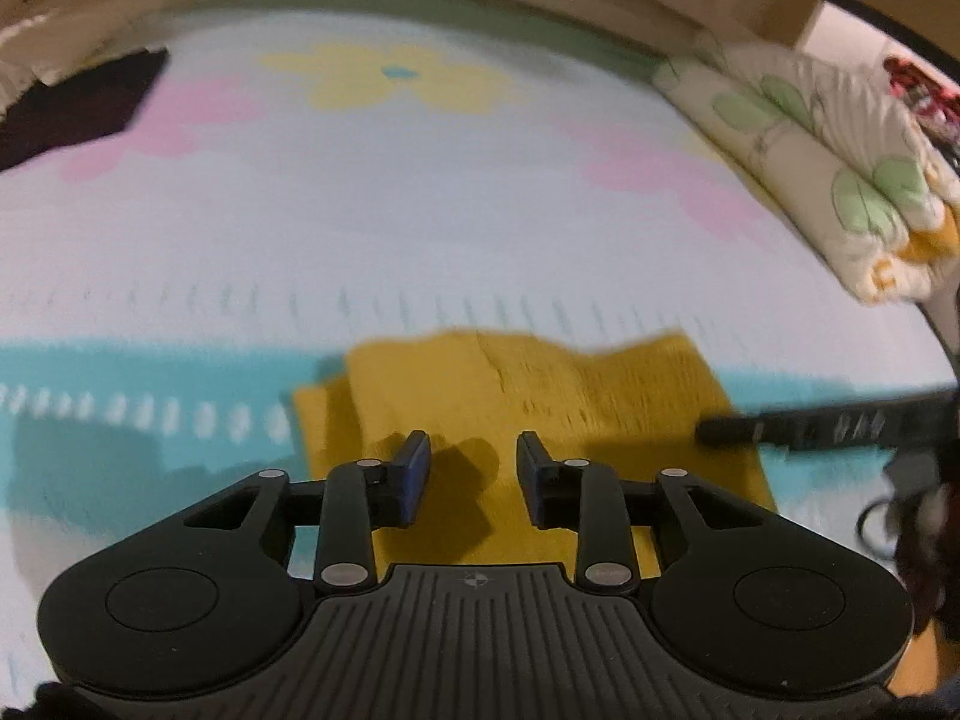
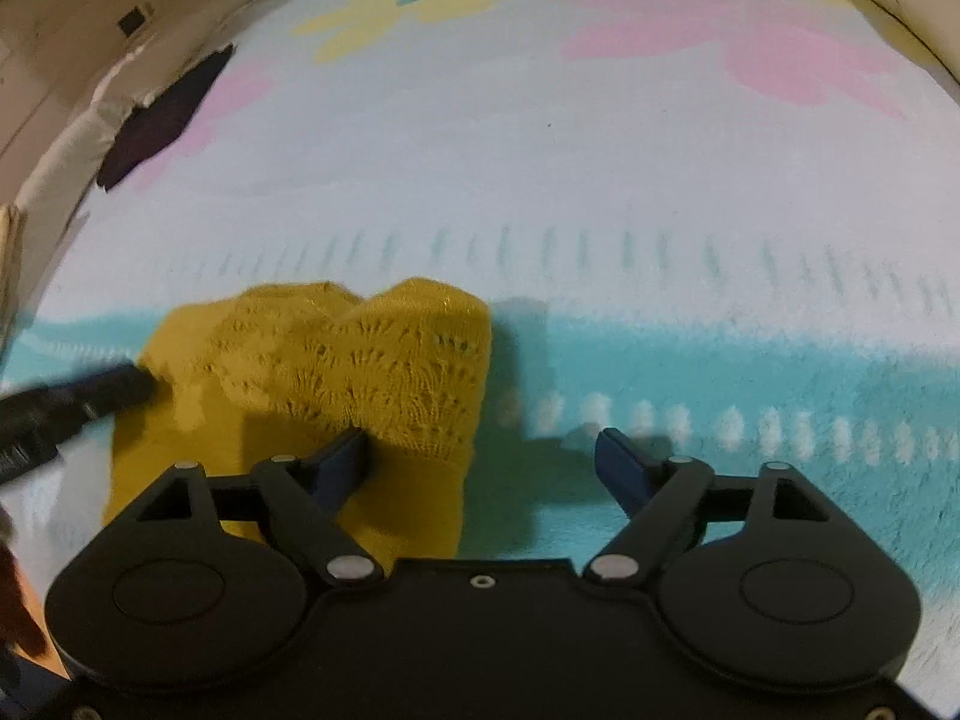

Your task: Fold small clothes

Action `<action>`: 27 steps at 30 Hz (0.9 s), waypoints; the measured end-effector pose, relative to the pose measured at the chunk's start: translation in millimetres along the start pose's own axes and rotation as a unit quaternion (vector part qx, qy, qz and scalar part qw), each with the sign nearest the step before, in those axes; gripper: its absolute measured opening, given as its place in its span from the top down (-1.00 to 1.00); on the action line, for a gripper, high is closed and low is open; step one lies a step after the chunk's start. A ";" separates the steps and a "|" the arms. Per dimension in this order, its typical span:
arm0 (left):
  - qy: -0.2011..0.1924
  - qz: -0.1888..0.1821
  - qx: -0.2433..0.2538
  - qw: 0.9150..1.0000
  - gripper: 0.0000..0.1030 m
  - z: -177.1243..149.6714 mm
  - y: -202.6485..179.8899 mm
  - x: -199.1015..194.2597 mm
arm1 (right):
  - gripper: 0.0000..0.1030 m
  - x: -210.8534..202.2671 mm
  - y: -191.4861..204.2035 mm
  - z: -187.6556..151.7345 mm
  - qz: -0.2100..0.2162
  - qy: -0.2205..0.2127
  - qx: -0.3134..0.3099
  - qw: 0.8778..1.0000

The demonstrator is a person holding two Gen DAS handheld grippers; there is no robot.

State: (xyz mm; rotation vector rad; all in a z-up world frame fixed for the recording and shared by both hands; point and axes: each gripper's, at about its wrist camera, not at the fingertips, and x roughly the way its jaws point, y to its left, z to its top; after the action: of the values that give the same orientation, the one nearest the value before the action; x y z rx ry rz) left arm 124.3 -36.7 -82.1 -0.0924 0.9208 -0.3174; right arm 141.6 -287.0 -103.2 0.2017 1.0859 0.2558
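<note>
While both grippers are hovering low over a blanket, the scene is reading as follows.
Cloth: a mustard knit cloth (image 1: 528,396) is lying folded on the blanket (image 1: 420,192), across its teal band, with an upper layer humping up at the far edge.
Left gripper (image 1: 474,471): its fingers are standing apart over the cloth, nothing between them, not pressing it.
Right gripper (image 2: 483,459): its fingers are spread wide; the left finger (image 2: 342,468) is over the cloth's right edge, the other over bare blanket.
Dark garment (image 1: 78,108): lying far off at the blanket's left.
Quilt (image 1: 828,168): floral, bunched at the right.
</note>
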 end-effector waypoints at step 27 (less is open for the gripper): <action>-0.088 0.053 -0.018 0.995 -0.74 -102.0 -25.2 -106.8 | -0.99 -122.2 42.8 -104.0 -0.005 -0.179 -0.034 0.983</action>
State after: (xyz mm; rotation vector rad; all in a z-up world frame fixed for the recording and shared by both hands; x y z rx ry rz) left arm -22.7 -22.0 -56.4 -0.1019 0.7532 -0.1914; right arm -9.6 -279.4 -34.7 0.1727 0.7204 0.2374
